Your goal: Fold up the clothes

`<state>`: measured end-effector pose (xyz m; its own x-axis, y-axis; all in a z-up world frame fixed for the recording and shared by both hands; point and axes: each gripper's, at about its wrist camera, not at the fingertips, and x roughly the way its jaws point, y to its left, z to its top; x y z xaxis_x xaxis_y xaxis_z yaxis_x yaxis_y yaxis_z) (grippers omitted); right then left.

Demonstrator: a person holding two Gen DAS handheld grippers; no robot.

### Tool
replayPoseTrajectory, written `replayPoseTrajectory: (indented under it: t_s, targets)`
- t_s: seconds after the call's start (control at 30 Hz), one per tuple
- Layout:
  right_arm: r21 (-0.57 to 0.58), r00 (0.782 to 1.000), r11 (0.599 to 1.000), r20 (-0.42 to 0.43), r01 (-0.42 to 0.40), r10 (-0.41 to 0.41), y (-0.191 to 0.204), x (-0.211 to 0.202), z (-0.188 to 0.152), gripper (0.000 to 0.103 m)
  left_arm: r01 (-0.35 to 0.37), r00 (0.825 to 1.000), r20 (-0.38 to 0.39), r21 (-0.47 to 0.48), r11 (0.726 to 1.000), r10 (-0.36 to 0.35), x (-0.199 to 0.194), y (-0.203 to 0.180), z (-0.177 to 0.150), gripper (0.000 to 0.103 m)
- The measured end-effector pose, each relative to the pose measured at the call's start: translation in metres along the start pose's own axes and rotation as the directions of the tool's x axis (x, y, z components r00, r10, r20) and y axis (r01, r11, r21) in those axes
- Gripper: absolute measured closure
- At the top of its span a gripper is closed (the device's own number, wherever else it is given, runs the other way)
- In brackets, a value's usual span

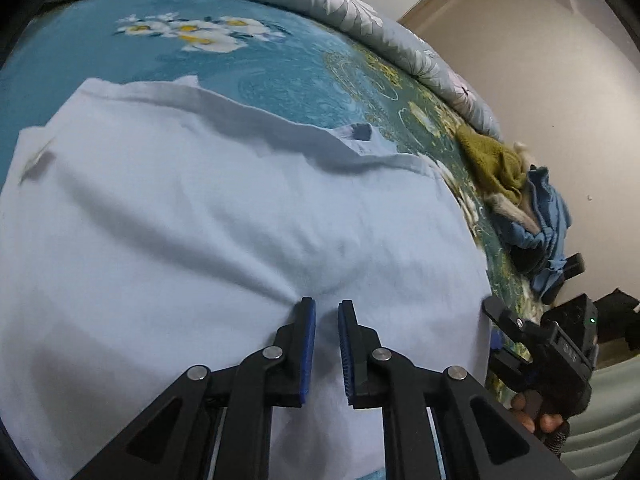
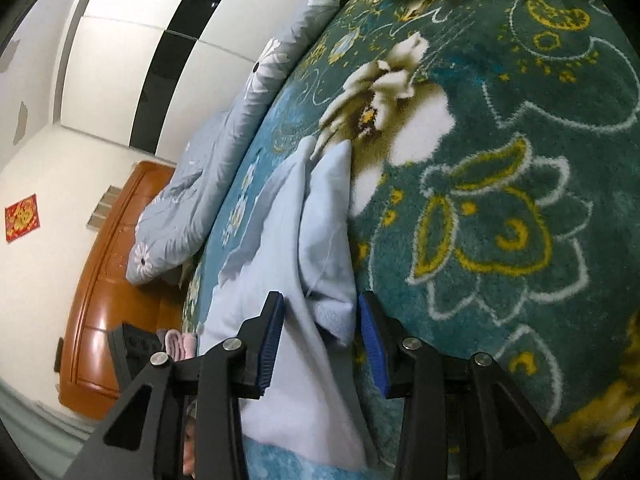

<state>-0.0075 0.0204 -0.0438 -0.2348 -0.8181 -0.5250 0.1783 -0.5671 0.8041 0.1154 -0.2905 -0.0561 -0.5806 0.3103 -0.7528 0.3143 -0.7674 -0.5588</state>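
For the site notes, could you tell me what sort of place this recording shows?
Most likely a bedroom at home: clothes are laid on a bed's teal floral blanket, with a rolled grey quilt along it and a wooden headboard against the wall.

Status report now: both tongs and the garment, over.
Left tongs nearly shut over the pale blue cotton shirt, nothing pinched. Right tongs open astride its folded edge. Nothing in the way.

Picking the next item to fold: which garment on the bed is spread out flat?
The pale blue shirt under the left gripper; the olive garment and darker blue garment sit crumpled at the bed's edge.
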Motion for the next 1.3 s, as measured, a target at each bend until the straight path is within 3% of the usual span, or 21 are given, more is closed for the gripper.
replayPoseTrajectory:
  t_s: [0.07, 0.13, 0.2, 0.4, 0.6, 0.7, 0.87, 1.0, 1.13, 1.2, 1.27, 1.3]
  targets:
    - [0.002, 1.000, 1.000, 0.010, 0.007, -0.007, 0.003, 0.004, 0.000, 0.063, 0.039, 0.999, 0.017, -0.012, 0.999, -0.039, -0.014, 0.001, -0.008, 0.089]
    - [-0.005, 1.000, 1.000, 0.006, 0.021, -0.021, 0.007, 0.007, 0.002, 0.070, 0.072, 0.997, 0.037, -0.033, 0.997, -0.071, -0.030, 0.010, -0.016, 0.088]
    - [-0.002, 1.000, 1.000, -0.006, 0.022, -0.022, 0.011, 0.008, 0.004, 0.086, 0.101, 0.994, 0.053, -0.061, 0.993, -0.098, -0.046, 0.023, -0.025, 0.088]
    - [-0.130, 0.994, 0.986, -0.015, 0.102, -0.105, 0.066, 0.006, 0.011, 0.089, 0.122, 0.984, 0.151, -0.174, 0.977, -0.096, -0.093, 0.078, -0.035, 0.088]
    - [-0.355, 0.983, 0.922, -0.041, 0.155, -0.181, 0.162, 0.030, -0.002, 0.090, 0.147, 0.961, 0.268, -0.269, 0.952, -0.073, -0.135, 0.126, -0.042, 0.086]
    - [-0.472, 0.975, 0.868, -0.068, 0.156, -0.212, 0.211, 0.060, -0.022, 0.090, 0.162, 0.948, 0.314, -0.323, 0.932, -0.056, -0.153, 0.150, -0.049, 0.082]
    - [-0.578, 0.963, 0.809, -0.141, 0.110, -0.232, 0.260, 0.123, -0.069, 0.090, 0.165, 0.942, 0.335, -0.369, 0.915, -0.035, -0.171, 0.178, -0.060, 0.081]
    - [-0.637, 0.928, 0.764, -0.220, 0.097, -0.301, 0.270, 0.179, -0.121, 0.090, 0.161, 0.938, 0.345, -0.394, 0.905, -0.017, -0.184, 0.195, -0.068, 0.080]
    - [-0.667, 0.899, 0.733, -0.231, 0.133, -0.373, 0.265, 0.206, -0.153, 0.088, 0.154, 0.937, 0.348, -0.412, 0.898, -0.001, -0.189, 0.205, -0.075, 0.078]
    - [-0.677, 0.896, 0.723, -0.228, 0.136, -0.382, 0.267, 0.207, -0.158, 0.079, 0.147, 0.940, 0.342, -0.421, 0.895, 0.007, -0.187, 0.208, -0.076, 0.077]
    - [-0.686, 0.902, 0.726, -0.282, 0.050, -0.328, 0.273, 0.199, -0.163, 0.067, 0.156, 0.941, 0.337, -0.417, 0.895, -0.007, -0.182, 0.205, -0.073, 0.076]
    - [-0.688, 0.902, 0.726, -0.320, -0.011, -0.289, 0.276, 0.194, -0.165, 0.066, 0.166, 0.942, 0.336, -0.405, 0.899, -0.022, -0.180, 0.202, -0.071, 0.075]
